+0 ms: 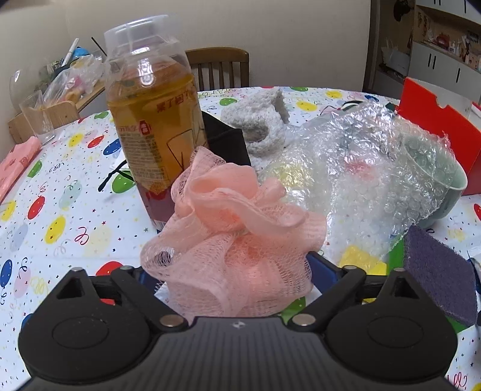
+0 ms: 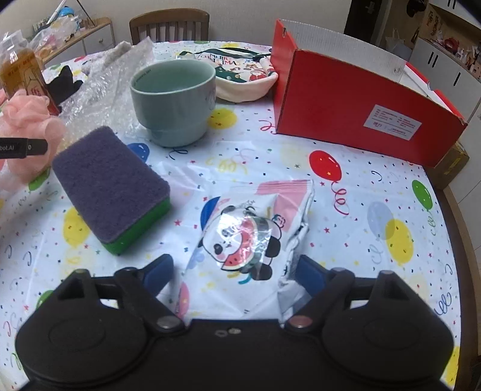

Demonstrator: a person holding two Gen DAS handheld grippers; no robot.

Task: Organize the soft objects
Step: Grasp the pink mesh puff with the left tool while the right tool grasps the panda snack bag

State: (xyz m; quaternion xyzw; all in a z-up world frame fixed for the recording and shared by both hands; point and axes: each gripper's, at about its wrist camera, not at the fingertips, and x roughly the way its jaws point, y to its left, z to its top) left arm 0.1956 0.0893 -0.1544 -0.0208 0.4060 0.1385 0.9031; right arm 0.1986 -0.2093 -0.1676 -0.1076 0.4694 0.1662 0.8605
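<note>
A pink mesh bath puff (image 1: 234, 216) sits on the balloon-print tablecloth (image 1: 60, 195), between the wide-apart blue fingers of my left gripper (image 1: 231, 264). Its netting drapes over both fingertips, and I see no squeeze on it. My right gripper (image 2: 234, 260) is open around a crinkled panda-print plastic packet (image 2: 249, 234). The packet's right edge brushes the right finger (image 2: 309, 273), while the left finger stands clear of it. A purple-and-green sponge (image 2: 111, 186) lies just to the packet's left. Further back lie bubble wrap (image 1: 360, 168), a grey fuzzy item (image 1: 255, 120) and a black cloth (image 1: 225, 141).
A tall tea bottle (image 1: 150, 114) stands right behind the puff. A pale green cup (image 2: 174, 99) sits by the bubble wrap, with a Christmas-print pouch (image 2: 240, 72) behind it. An open red box (image 2: 360, 105) stands at the back right. A wooden chair (image 2: 170, 25) is at the far edge.
</note>
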